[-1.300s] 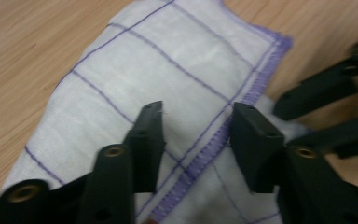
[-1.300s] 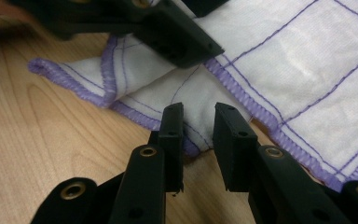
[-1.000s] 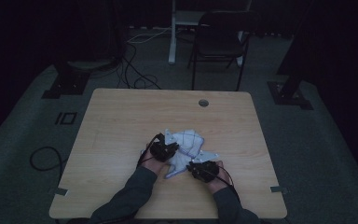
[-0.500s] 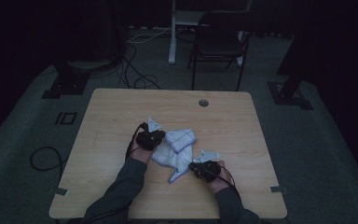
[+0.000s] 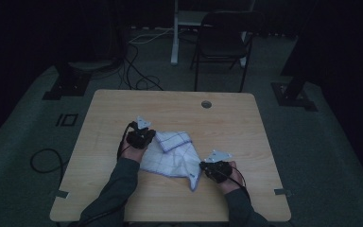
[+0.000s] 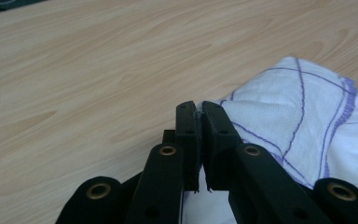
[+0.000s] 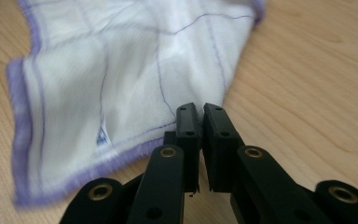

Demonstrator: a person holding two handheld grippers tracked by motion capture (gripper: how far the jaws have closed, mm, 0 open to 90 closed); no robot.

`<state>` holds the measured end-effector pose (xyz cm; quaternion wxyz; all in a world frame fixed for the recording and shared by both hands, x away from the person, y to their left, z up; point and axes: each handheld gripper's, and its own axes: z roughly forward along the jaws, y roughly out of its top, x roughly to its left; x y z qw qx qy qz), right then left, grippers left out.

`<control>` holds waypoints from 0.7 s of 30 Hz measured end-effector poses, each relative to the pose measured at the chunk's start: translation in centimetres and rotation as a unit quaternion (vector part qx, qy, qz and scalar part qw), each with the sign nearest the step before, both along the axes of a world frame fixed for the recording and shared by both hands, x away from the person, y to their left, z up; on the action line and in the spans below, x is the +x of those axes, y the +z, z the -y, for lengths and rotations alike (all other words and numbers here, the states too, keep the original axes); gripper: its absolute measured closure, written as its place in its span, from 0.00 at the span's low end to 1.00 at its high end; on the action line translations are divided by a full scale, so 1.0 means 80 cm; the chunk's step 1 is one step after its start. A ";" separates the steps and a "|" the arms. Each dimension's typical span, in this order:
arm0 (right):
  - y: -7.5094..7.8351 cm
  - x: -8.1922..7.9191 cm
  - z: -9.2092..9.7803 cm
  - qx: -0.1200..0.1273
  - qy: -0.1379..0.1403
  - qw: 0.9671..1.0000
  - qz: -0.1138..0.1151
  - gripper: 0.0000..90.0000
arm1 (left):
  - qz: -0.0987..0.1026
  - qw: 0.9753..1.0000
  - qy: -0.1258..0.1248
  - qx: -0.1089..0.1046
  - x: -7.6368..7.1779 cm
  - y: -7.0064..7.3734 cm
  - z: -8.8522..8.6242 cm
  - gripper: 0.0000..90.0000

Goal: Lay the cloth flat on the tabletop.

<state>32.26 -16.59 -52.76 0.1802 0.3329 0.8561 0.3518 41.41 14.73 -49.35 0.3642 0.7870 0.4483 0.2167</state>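
Left gripper (image 5: pixel 141 135) sits at the cloth's (image 5: pixel 170 153) upper-left corner, jaws clenched on a sliver of fabric that shows between them in the left gripper view, cloth (image 6: pixel 303 116) bunched just right of the jaws. The cloth itself lies mid-table (image 5: pixel 104 118), nearer the person's edge than the far one, a white rag with thin purple check lines and a purple hem, partly spread, its top flap folded over on itself beside the left gripper. Right gripper (image 5: pixel 216 169) is at the cloth's lower-right corner; in the right gripper view the jaws stand pressed together at the hem (image 7: pixel 135 149), and whether any fabric is actually pinched there I cannot tell. Handling guess: light, soft, limp, no stiffness, it will sag and wrinkle when lifted and drags easily on the smooth wood; not fragile. Best holds look like the hemmed corners or the edge, where the thicker stitching gives the jaws something to bite, opposite corners for pulling it flat. Writing: a small blue mark (image 7: pixel 101 136) printed near the hem, too blurred to read; no other labels seen.
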 end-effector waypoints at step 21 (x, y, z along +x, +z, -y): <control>0.014 -0.001 0.010 0.036 0.009 0.999 0.003 0.80 | -0.038 0.999 0.019 0.007 -0.024 -0.020 -0.028 0.81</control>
